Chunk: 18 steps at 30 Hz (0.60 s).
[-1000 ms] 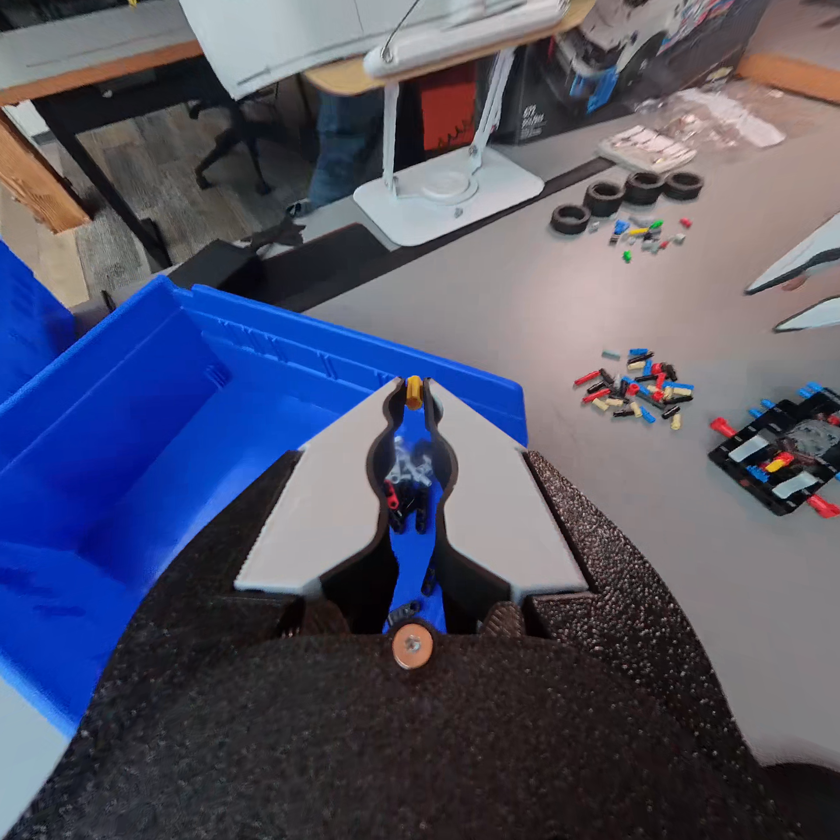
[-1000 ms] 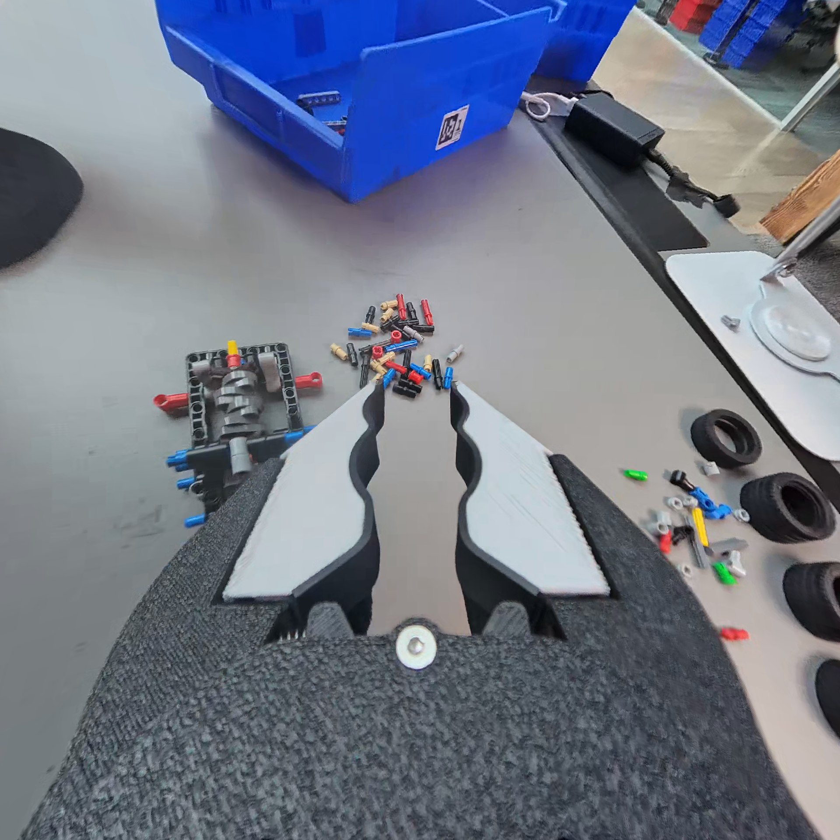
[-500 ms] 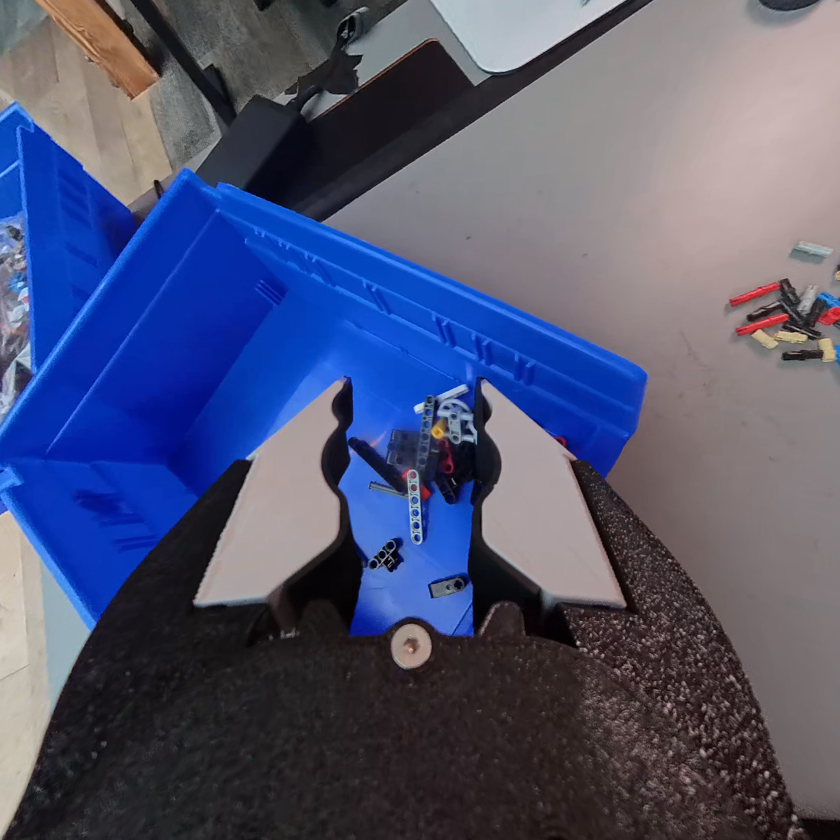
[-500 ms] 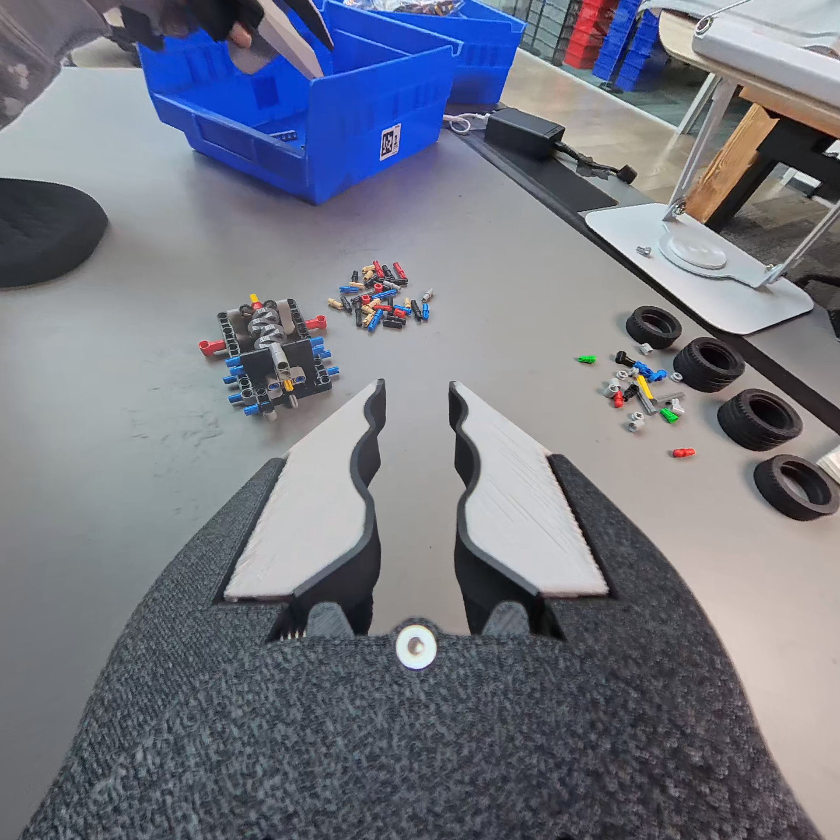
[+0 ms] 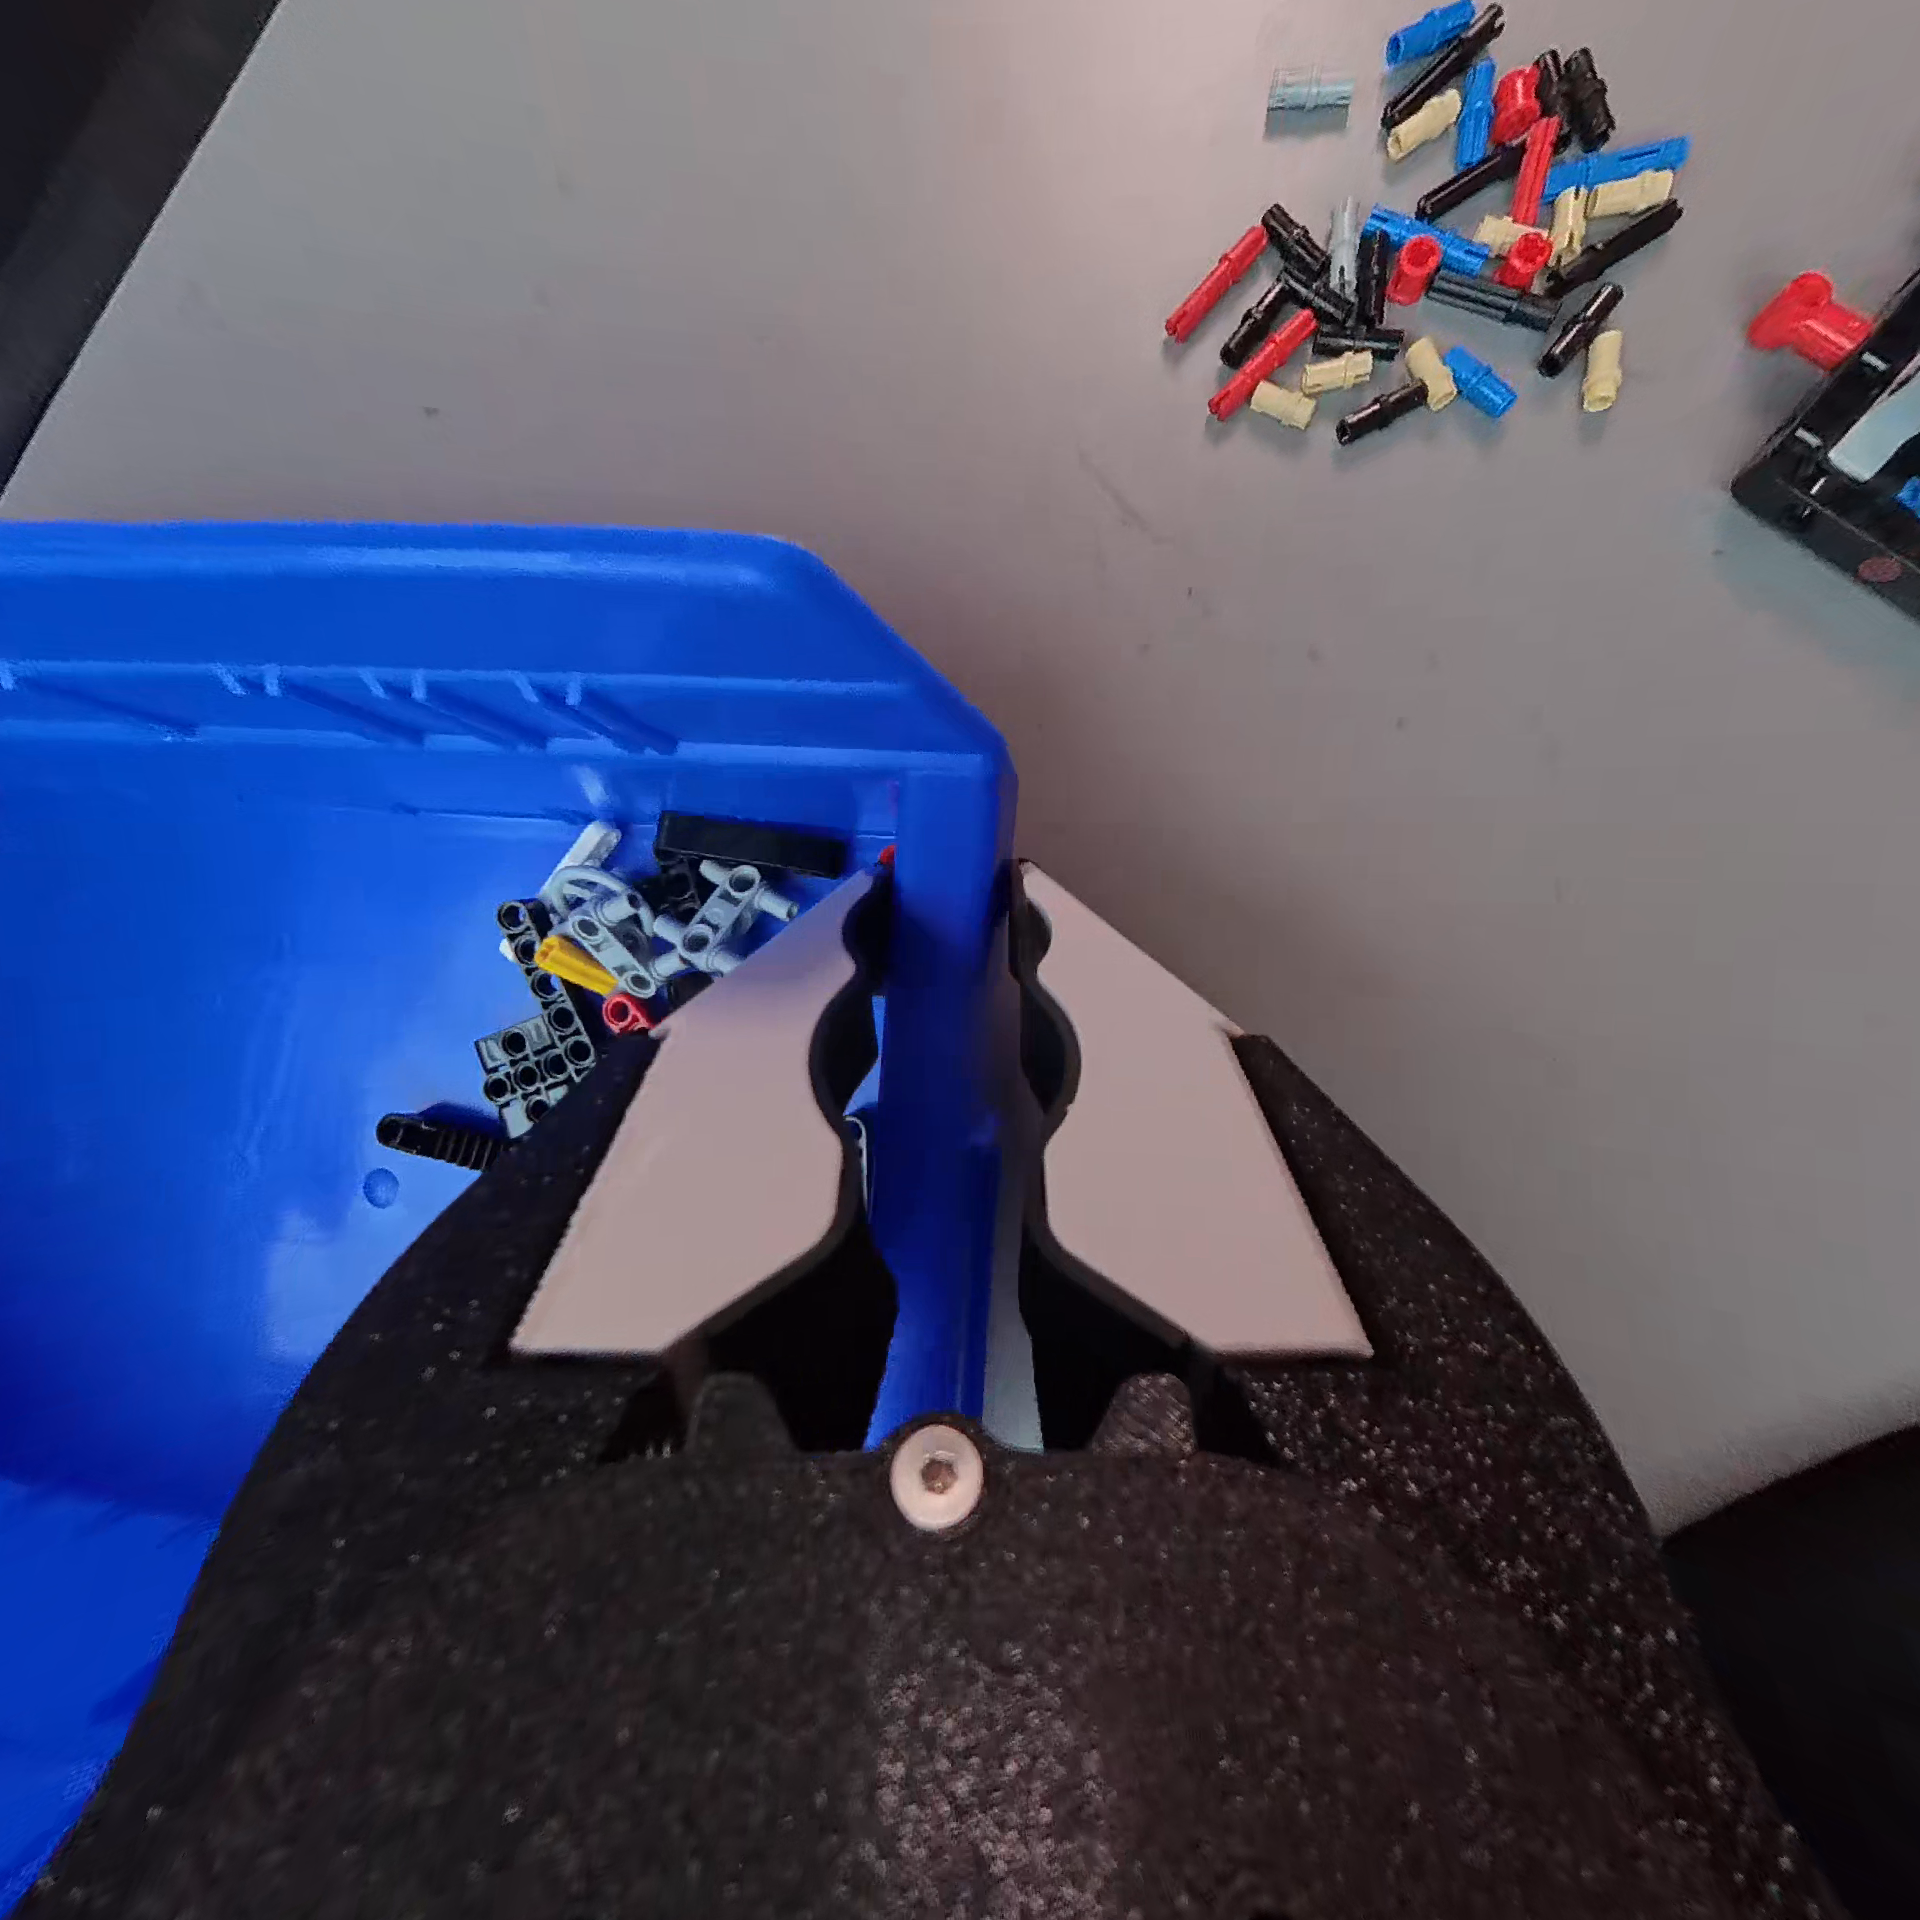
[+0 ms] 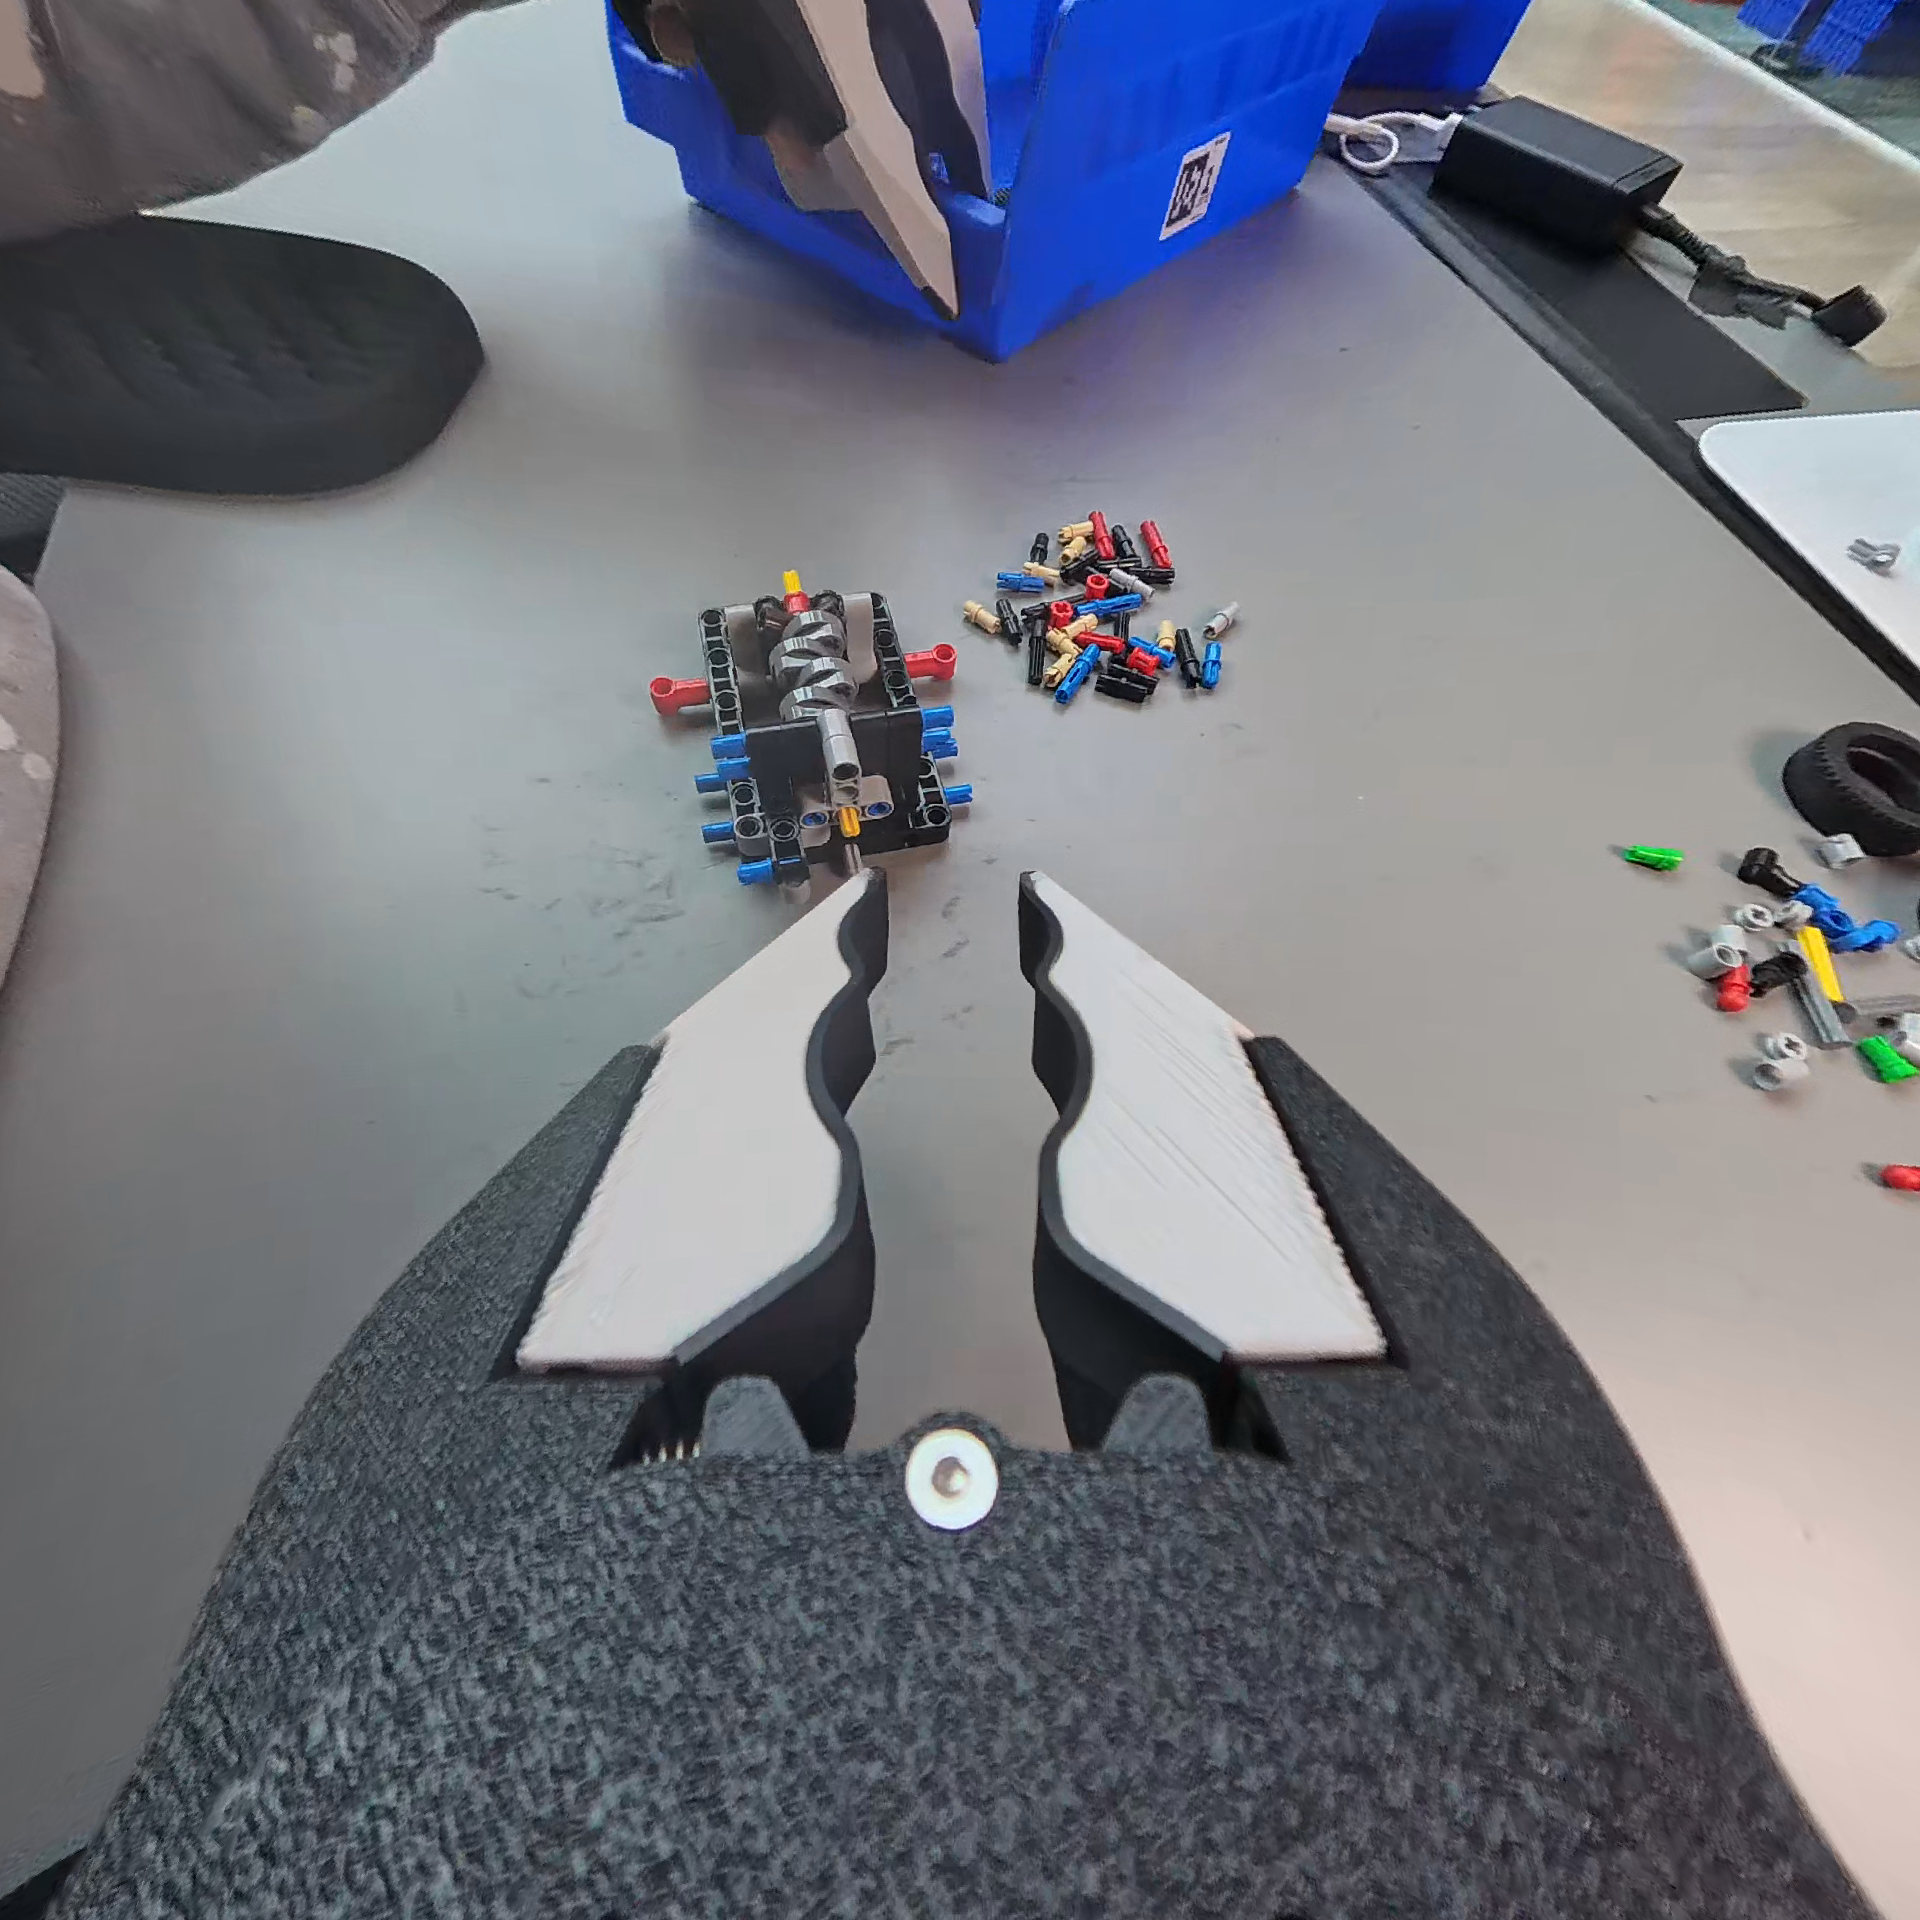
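Note:
My left gripper (image 5: 948,878) straddles the right wall of the blue bin (image 5: 416,623) near its corner. One finger is inside and one outside, shut on the wall. Loose black, grey and yellow building pieces (image 5: 623,956) lie in the bin just left of the fingers. The right wrist view shows the bin (image 6: 1122,135) and the left gripper (image 6: 961,244) at the top. My right gripper (image 6: 951,883) is open and empty, low over the grey table. Its tips are just short of a black geared assembly (image 6: 826,727) with blue and red pins.
A pile of small pins (image 6: 1107,613) lies right of the assembly, also in the left wrist view (image 5: 1444,239). A black tyre (image 6: 1860,774) and scattered small parts (image 6: 1808,966) are at right. A black cushion (image 6: 208,353), a power adapter (image 6: 1558,171) and a white lamp base (image 6: 1829,499) edge the table. Tip to tip, the grippers are about 30 cm apart.
The left gripper let go of a yellow piece over the bin, opened, then moved to the bin's right wall and closed on it. The right gripper stayed open and shifted toward the black assembly.

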{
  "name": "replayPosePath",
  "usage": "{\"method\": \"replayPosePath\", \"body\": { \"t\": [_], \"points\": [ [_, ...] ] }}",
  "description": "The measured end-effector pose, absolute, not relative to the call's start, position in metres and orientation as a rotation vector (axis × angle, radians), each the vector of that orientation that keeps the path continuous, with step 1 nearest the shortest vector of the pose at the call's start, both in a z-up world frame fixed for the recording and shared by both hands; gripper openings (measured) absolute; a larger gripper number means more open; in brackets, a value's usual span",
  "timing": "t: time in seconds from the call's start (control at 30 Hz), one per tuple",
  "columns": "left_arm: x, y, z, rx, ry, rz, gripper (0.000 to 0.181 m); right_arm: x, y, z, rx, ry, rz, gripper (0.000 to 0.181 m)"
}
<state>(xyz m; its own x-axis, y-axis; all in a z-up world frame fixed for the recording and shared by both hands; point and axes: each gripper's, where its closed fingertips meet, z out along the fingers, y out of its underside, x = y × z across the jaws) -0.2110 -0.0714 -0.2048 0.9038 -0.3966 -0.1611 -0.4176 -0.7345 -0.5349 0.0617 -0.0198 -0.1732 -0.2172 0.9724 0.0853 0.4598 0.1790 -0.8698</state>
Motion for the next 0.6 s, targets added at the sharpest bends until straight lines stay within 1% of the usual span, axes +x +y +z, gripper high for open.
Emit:
{"method": "replayPosePath", "body": {
  "t": [0.23,0.37,0.5,0.6],
  "points": [
    [-0.206,-0.053,-0.203,-2.461,0.601,0.019,0.024,0.063,-0.014,-0.178,-1.386,-1.746,0.945,0.024],
    [-0.197,-0.056,-0.172,-2.346,0.548,-0.01,0.033,0.062,-0.015,-0.179,-1.385,-1.749,0.951,0.023],
    [-0.126,-0.068,-0.139,-2.155,0.637,-0.327,0.036,0.057,-0.029,-0.185,-1.359,-1.814,0.969,0.021],
    [-0.058,-0.085,-0.144,-2.081,0.811,-0.558,0.041,0.051,-0.041,-0.189,-1.332,-1.864,0.97,0.021]
  ]
}}
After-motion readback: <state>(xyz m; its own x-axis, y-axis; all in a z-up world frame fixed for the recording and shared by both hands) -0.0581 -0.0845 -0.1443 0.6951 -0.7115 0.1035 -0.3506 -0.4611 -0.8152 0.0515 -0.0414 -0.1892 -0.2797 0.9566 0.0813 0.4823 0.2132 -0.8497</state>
